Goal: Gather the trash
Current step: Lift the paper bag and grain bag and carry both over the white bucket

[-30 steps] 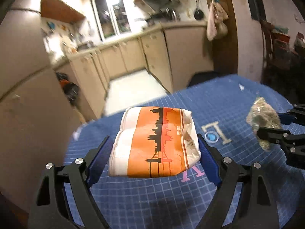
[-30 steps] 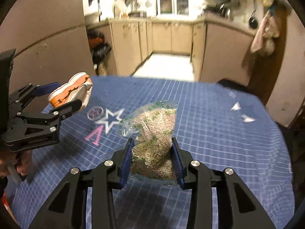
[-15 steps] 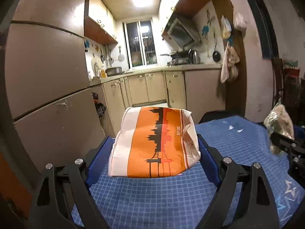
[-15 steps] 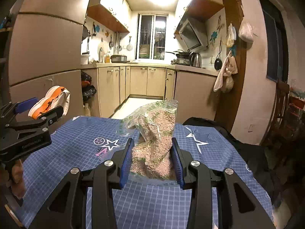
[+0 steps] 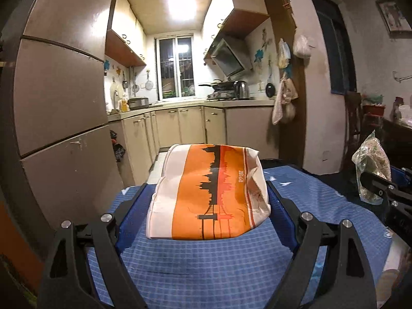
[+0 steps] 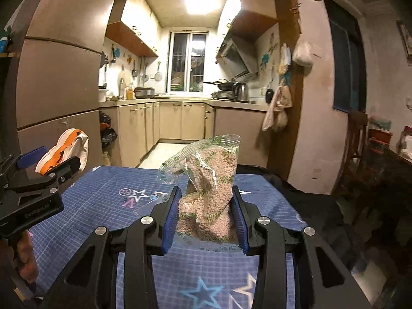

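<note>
The round desk covered with a blue grid-patterned cloth (image 6: 270, 206) is being looked across by both cameras, its surface lying below the two held items. The crumpled orange-and-white paper bag printed with a black skyline (image 5: 208, 193) is being gripped across its width by the left tongs (image 5: 206, 200), whose blue pads are being pressed against either side; it is being carried clear of the cloth, seemingly so that it can be moved to a bin, though no bin is being shown. In the right wrist view this bag (image 6: 64, 152) is being seen at the left, well apart from the other item. The clear plastic bag filled with small pinkish pellets and marked with green print (image 6: 208, 193) is being pinched low down by the right tongs (image 6: 206, 219), narrowed on it so that the loose top is being left standing upright above the blue pads (image 6: 171, 219). Both pieces of trash are judged to be collected and in transit.
</note>
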A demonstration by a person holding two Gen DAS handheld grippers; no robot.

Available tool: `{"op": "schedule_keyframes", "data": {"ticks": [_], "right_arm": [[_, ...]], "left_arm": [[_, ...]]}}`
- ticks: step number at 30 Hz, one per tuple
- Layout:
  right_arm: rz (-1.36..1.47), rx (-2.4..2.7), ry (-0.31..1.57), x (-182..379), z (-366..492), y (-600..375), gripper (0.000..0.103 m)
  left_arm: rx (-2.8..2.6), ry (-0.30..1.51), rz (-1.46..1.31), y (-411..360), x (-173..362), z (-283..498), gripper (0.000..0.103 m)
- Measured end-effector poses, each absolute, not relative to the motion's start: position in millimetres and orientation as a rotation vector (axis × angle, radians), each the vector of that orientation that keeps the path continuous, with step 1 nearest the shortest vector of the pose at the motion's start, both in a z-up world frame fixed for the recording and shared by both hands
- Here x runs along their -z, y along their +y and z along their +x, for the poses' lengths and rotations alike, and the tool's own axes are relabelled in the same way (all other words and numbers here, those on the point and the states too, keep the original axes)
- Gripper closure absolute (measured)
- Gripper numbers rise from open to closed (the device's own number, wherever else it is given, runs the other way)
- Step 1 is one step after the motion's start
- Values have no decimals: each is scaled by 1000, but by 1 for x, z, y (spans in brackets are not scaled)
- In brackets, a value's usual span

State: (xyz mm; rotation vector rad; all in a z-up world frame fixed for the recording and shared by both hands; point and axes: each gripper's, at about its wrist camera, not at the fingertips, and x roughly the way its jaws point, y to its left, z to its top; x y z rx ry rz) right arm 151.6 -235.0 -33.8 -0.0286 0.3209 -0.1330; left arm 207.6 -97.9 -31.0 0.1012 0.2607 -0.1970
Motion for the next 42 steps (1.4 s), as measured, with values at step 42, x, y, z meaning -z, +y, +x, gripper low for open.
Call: {"op": "schedule_keyframes", "data": {"ticks": [42], "right_arm": [[193,620,605,163,-132,-524,63]], "left_arm": [[870,518,266,-392,132,50,21]]}}
